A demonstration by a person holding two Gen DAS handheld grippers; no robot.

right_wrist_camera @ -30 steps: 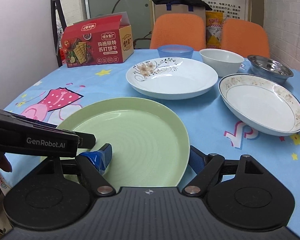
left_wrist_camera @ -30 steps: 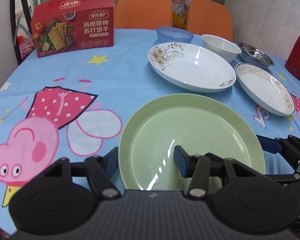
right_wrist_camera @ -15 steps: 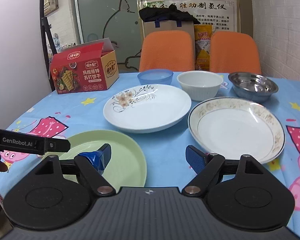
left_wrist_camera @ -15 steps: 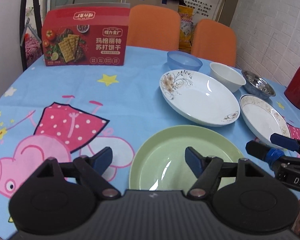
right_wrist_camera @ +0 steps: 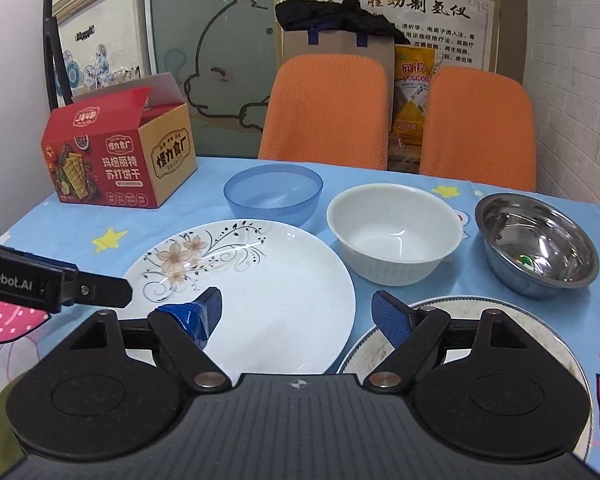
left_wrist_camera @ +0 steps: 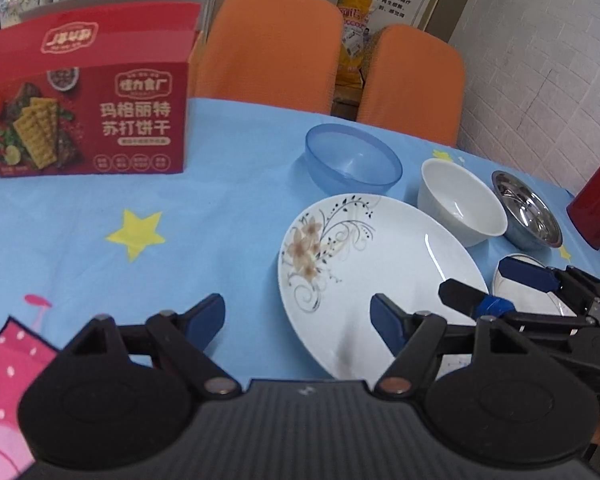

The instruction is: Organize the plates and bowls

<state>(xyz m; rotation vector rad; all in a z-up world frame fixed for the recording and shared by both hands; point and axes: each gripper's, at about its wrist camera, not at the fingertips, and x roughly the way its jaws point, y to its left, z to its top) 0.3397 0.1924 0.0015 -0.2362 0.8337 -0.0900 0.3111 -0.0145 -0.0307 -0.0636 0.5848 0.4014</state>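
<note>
Left wrist view: both my tools are spread wide and hold nothing, low over the worktop [left_wrist_camera: 100, 220].

My left tool [left_wrist_camera: 298, 316] straddles the near-left rim of the flowered plate [left_wrist_camera: 380, 264]; the blue bowl [left_wrist_camera: 352, 160], white bowl [left_wrist_camera: 460, 204] and steel bowl [left_wrist_camera: 528, 210] sit beyond it. My right tool [right_wrist_camera: 296, 312] spans the gap between the flowered plate [right_wrist_camera: 260, 280] and the gold-rimmed plate [right_wrist_camera: 540, 332], with the white bowl [right_wrist_camera: 394, 234] straight ahead of it.

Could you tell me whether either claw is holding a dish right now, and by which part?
Nothing is held. The left claw and the right claw are both open above the floral plate, with nothing between their fingers.
</note>
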